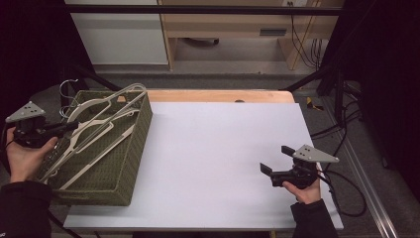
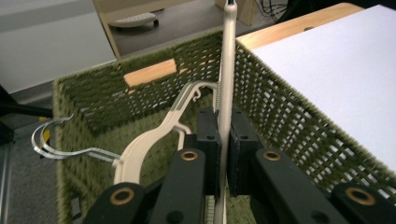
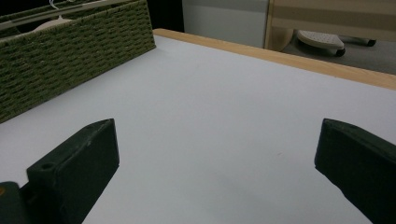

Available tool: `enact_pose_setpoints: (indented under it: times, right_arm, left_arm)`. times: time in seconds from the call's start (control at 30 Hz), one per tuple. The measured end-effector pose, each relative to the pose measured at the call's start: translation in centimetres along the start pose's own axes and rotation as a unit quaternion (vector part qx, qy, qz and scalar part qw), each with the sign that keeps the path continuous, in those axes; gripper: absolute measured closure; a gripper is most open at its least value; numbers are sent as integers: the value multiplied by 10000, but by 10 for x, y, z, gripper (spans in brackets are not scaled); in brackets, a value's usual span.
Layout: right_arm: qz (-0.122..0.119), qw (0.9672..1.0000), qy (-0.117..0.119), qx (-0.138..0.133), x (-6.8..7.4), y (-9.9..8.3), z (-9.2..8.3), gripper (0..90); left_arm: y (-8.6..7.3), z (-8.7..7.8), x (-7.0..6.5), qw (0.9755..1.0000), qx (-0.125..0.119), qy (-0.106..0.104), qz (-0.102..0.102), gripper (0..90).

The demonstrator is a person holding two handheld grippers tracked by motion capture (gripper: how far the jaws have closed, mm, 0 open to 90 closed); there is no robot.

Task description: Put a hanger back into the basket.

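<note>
- Left tongs (image 2: 223, 154) pinch a cream hanger (image 2: 227, 84) inside the green basket (image 1: 136, 148).
- Right tongs (image 1: 277, 161) gape wide, empty, over the white counter (image 1: 223, 148).
- Hangers not yet taken out.

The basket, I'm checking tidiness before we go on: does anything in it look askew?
Yes. The cream hangers lie crisscrossed in the green basket, and the top one juts over its far rim. The left tongs are shut on one hanger bar.

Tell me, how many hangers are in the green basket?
3 that I can make out, all cream, stacked in the green basket: top hanger, middle hanger, bottom hanger. Others may be hidden beneath.
</note>
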State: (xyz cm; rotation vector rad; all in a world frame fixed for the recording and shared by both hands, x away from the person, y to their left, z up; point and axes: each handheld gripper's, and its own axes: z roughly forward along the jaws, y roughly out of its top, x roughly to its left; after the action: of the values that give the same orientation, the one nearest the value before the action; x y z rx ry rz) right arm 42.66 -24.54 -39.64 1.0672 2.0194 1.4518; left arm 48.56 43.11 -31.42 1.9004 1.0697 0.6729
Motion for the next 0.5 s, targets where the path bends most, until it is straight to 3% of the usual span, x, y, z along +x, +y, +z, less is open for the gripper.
enact_pose_setpoints:
  times: [0.2, 0.33, 0.5]
  right_arm:
    - [6, 10000, 11, 17, 1, 0, 1, 5]
    - [10, 10000, 26, 24, 1, 0, 1, 5]
    - [21, 10000, 32, 28, 1, 0, 1, 5]
  left_arm:
    - [-11, 3, 3, 9996, 272, 5, -28, 850]
    - [-19, 11, 3, 9987, 420, -54, -270, 851]
    - [-25, 23, -2, 9971, 645, -112, -392, 848]
